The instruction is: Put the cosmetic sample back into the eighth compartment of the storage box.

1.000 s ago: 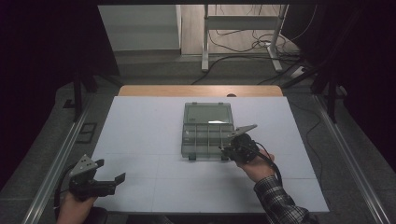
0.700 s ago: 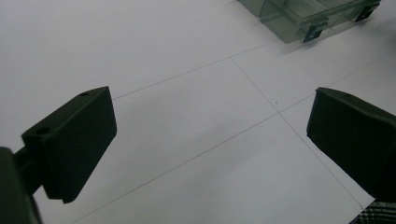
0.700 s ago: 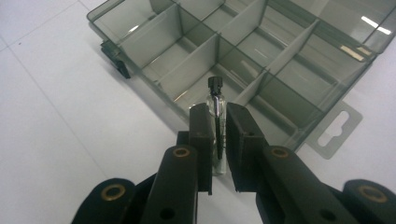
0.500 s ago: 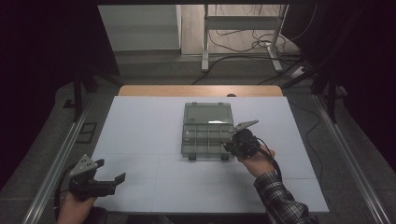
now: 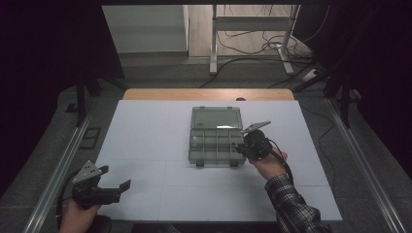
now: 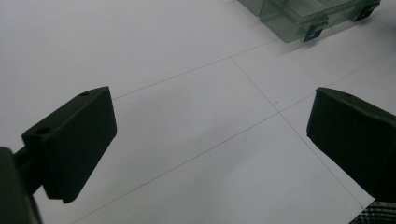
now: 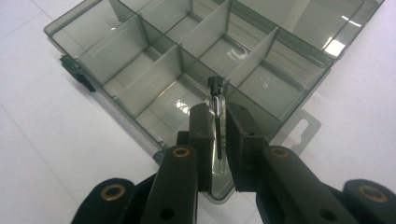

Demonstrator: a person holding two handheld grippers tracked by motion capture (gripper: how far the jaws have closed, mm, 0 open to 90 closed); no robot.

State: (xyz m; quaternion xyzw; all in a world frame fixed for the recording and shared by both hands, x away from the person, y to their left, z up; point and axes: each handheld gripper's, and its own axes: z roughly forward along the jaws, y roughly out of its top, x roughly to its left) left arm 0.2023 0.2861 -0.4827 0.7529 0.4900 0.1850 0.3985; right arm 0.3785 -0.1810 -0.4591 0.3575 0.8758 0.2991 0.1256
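Nearest, at the desk's front left corner, the person's left hand (image 5: 77,216) grips the left tool (image 5: 114,189) low over the white desk (image 5: 145,145), its grey three-cornered plate tilted up and its black jaws pointing right toward the middle; in the left gripper view those jaws stand wide apart with bare white surface between them. Farther in and to the right, a forearm in a plaid sleeve (image 5: 291,204) reaches forward and slightly leftward, the right hand (image 5: 269,162) carrying the right tool (image 5: 239,148) at the near right corner of the smoky translucent plastic compartment box (image 5: 216,136). In the right gripper view, the right tool (image 7: 218,122) has its jaws drawn narrow, pinching a small clear glass vial with a black cap (image 7: 217,109), held upright with the cap uppermost, above the box's near edge. The box (image 7: 154,60) lies open near the desk's centre, its lid folded back on the far side, dividers forming rows of compartments.
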